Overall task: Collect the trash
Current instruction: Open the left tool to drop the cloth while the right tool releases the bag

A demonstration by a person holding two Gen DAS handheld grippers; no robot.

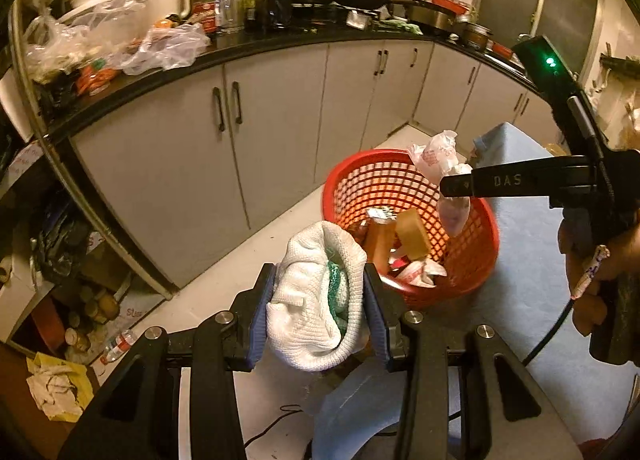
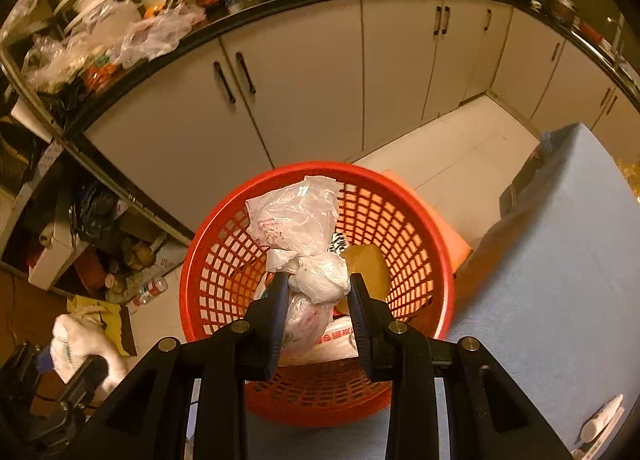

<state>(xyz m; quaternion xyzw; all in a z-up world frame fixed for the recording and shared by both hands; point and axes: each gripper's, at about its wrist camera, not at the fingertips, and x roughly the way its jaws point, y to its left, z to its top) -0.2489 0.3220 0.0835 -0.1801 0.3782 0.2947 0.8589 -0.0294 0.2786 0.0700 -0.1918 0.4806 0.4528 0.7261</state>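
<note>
My left gripper (image 1: 320, 280) is shut on a crumpled white knitted cloth (image 1: 316, 300) with a green patch, held short of the red mesh basket (image 1: 476, 260). The same cloth (image 2: 80, 348) shows at the lower left of the right wrist view. My right gripper (image 2: 318, 280) is shut on a knotted white plastic bag (image 2: 296, 220), hanging over the basket's opening (image 2: 408, 228). In the left wrist view the bag (image 1: 436, 156) hangs from the right gripper's fingers (image 1: 480, 182). Inside the basket lie a tan sponge-like block (image 1: 412, 234), wrappers and a carton.
The basket stands on a blue-covered surface (image 2: 560, 260) near its edge. Grey cabinets (image 1: 280, 120) and a crowded black counter (image 1: 260, 48) lie beyond. Open shelves (image 1: 60, 260) with jars stand at left; crumpled paper (image 1: 56, 384) and a bottle (image 1: 120, 344) lie on the floor.
</note>
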